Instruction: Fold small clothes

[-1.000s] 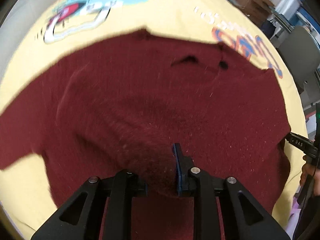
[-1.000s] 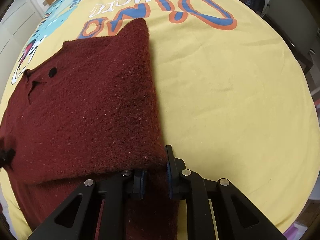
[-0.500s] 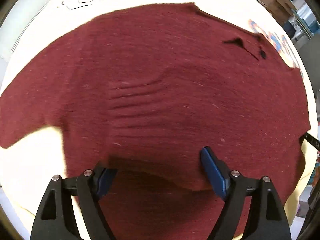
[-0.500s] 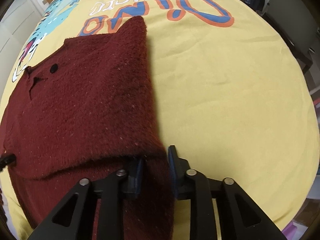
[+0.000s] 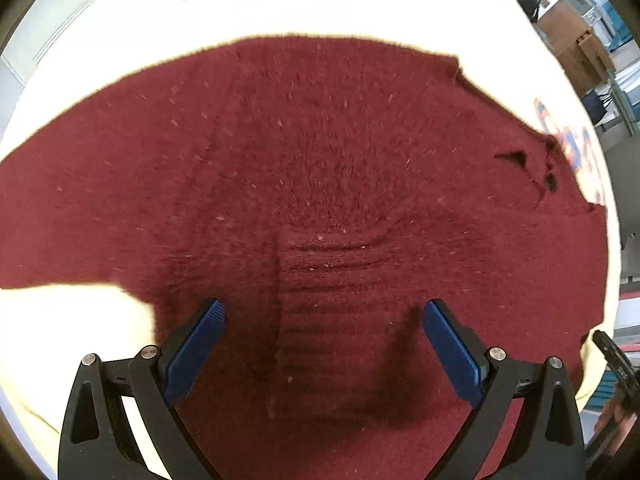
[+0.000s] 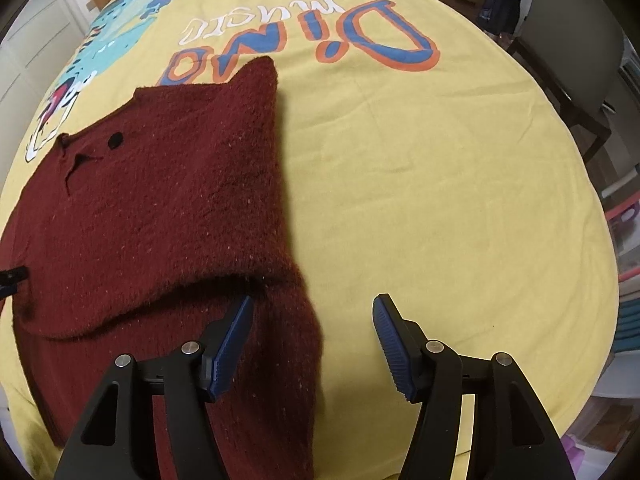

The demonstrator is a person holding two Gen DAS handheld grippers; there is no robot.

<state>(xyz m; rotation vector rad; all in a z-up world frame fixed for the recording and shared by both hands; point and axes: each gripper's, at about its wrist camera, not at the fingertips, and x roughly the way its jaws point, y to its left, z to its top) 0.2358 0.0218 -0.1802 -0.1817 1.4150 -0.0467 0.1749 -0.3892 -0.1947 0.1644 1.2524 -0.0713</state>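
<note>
A dark red knitted sweater [image 5: 320, 168] lies on the yellow printed tablecloth [image 6: 420, 184], folded over on itself. In the left wrist view it fills most of the frame, with a ribbed cuff between the fingers. My left gripper [image 5: 322, 316] is open and empty just above the fabric. In the right wrist view the sweater [image 6: 160, 208] lies at the left with a folded edge near the front. My right gripper [image 6: 314, 320] is open and empty, its left finger [image 6: 230, 344] over the sweater's right edge and its right finger over bare cloth.
The tablecloth carries a "Dino" print [image 6: 340, 40] and a cartoon figure [image 6: 120, 40] at the far side. A grey chair [image 6: 576, 40] stands beyond the table at the right. Cardboard boxes [image 5: 576, 44] are at the far right in the left wrist view.
Both grippers have opened and let go of the sweater. The left one moved forward over the fabric; the sweater's folded layer now rests flat.
</note>
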